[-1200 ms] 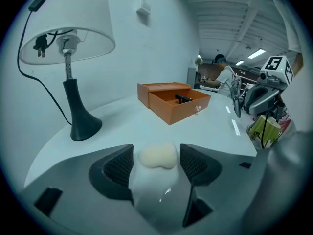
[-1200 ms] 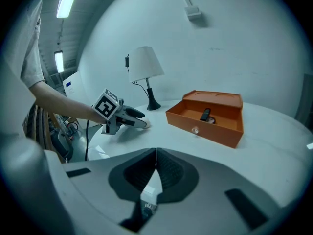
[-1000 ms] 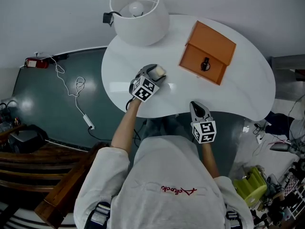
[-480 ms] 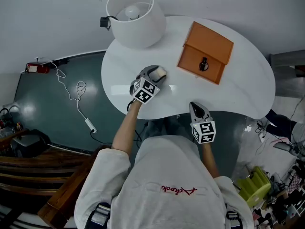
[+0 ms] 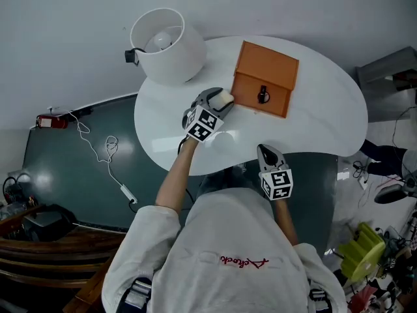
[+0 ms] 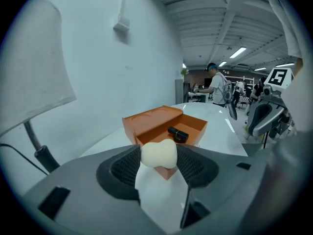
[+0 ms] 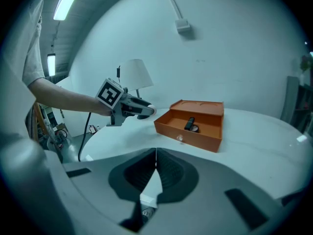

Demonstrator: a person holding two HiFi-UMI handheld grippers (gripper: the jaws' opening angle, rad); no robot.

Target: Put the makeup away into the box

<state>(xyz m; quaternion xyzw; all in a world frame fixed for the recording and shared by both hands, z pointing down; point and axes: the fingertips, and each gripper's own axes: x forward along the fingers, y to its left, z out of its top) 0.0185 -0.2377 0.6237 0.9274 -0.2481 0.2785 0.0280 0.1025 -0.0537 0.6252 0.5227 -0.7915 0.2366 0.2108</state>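
My left gripper (image 5: 220, 99) is shut on a cream makeup sponge (image 6: 159, 154), lifted above the white table (image 5: 326, 119) just left of the open orange box (image 5: 264, 78). The sponge (image 5: 223, 98) sits pinched between both pads. In the box (image 6: 164, 126) lies a black lipstick (image 6: 178, 132); in the right gripper view a small round compact (image 7: 194, 128) lies beside the lipstick (image 7: 190, 123). My right gripper (image 5: 268, 152) hovers at the table's near edge, jaws shut with nothing between them (image 7: 155, 168). The left gripper (image 7: 139, 109) shows in the right gripper view, left of the box (image 7: 193, 124).
A white lamp shade (image 5: 163, 44) stands at the table's back left, close to my left gripper. A dark green floor mat (image 5: 78, 149) with a white cable lies left of the table. Clutter sits on the floor at the right.
My left gripper has lifted the sponge off the table and carried it toward the box. The right gripper has stayed at the near edge.
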